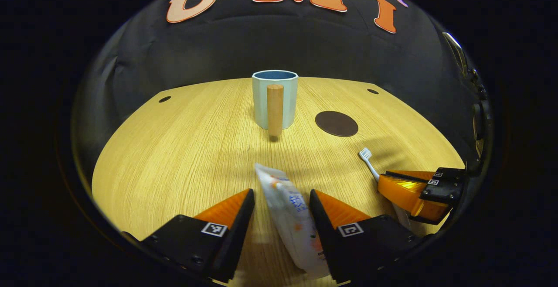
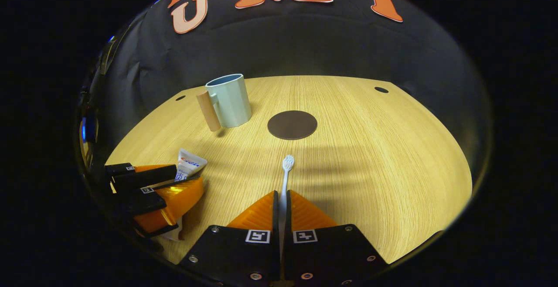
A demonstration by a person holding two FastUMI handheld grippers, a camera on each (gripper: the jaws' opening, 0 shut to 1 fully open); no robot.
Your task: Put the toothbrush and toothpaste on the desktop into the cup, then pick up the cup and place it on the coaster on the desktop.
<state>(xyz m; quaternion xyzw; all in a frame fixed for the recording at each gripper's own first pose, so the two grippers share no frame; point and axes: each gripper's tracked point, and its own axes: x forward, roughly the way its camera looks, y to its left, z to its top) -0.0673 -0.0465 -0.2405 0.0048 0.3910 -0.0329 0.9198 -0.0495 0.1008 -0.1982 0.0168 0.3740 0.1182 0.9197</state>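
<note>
A pale blue cup [image 1: 285, 97] with a wooden handle [image 1: 275, 109] stands upright at the back of the wooden desktop [image 1: 174, 147]. A round dark coaster [image 1: 336, 123] lies to its right. The white toothpaste tube [image 1: 290, 210] lies between the fingers of my left gripper [image 1: 281, 196], whose jaws stand open around it. In the right gripper view, my right gripper [image 2: 281, 196] is shut on the handle of the white toothbrush [image 2: 287, 167], whose head points toward the coaster [image 2: 292, 124]. That view also shows the cup [image 2: 231, 101], the toothpaste [image 2: 190, 164] and the left gripper [image 2: 172, 186].
The right gripper [image 1: 386, 181] and the toothbrush head [image 1: 365, 153] appear at the right of the left gripper view. Small dark holes [image 1: 165, 99] mark the desktop's back corners. The black cloth wall rises just behind the desk. Bare wood stretches to the right of the coaster.
</note>
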